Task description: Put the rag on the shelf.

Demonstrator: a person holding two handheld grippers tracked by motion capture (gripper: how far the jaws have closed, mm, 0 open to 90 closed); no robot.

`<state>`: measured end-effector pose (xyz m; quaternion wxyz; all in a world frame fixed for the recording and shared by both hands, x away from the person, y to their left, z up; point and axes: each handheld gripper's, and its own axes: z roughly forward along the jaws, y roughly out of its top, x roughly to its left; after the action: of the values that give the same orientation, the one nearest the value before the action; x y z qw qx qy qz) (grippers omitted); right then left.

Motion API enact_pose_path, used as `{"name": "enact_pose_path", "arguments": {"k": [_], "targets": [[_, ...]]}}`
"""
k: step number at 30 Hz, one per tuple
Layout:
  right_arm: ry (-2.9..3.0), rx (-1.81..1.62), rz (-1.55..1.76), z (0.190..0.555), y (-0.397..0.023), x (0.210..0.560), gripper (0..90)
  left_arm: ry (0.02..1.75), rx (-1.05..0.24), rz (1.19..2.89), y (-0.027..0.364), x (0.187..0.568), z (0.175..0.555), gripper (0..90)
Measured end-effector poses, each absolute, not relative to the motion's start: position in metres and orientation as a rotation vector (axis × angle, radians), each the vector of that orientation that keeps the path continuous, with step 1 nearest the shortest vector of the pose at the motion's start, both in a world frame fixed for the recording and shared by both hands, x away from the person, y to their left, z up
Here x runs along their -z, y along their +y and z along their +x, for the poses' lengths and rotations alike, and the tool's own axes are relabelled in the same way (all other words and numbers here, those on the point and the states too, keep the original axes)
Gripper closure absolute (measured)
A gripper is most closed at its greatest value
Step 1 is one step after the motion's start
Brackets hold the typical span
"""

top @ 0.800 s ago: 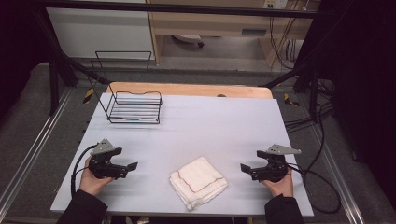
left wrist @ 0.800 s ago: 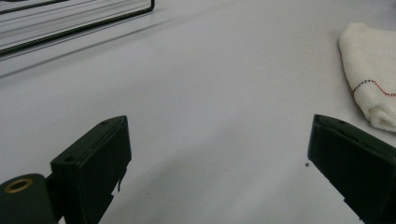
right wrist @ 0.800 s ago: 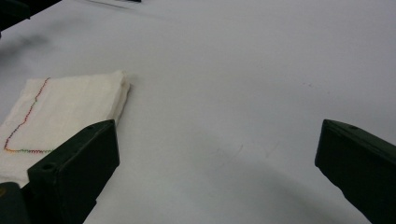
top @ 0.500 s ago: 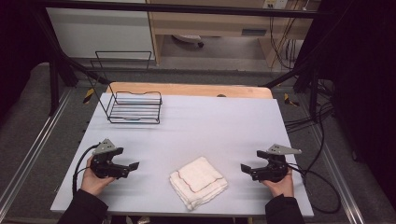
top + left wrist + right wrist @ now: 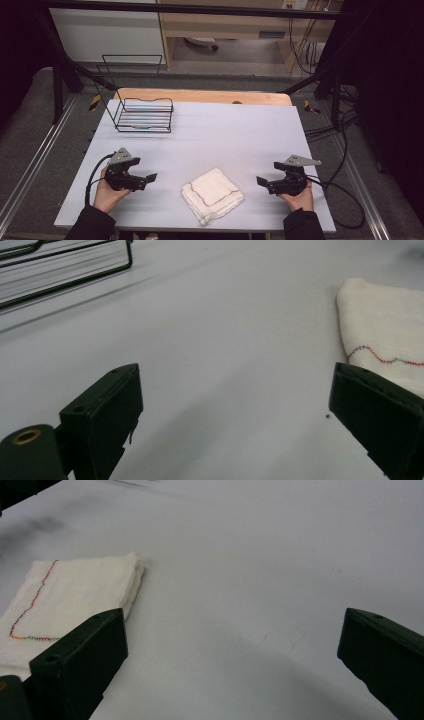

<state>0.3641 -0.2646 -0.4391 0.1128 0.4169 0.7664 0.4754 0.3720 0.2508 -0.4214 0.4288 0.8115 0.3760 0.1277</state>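
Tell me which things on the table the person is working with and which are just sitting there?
Part of the job:
- folded white cloth, lying between the two grippers
- left gripper, jaws open, aimed at the cloth
- right gripper, jaws open, aimed at the cloth

Just sitting there:
- black wire rack, at the far left of the table, away from both grippers

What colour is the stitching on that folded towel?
Mostly red, with orange and green flecks, on the white folded towel. It shows best in the right gripper view.
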Motion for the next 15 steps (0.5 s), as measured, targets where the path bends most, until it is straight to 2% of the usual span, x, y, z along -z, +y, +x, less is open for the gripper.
{"name": "enact_pose_path", "arguments": {"k": [15], "targets": [[2.257, -1.387, 1.223, 0.364, -0.261, 0.44, 0.5, 0.844, -0.264, 2.119, 0.171, 0.409, 0.383, 12.6]]}}
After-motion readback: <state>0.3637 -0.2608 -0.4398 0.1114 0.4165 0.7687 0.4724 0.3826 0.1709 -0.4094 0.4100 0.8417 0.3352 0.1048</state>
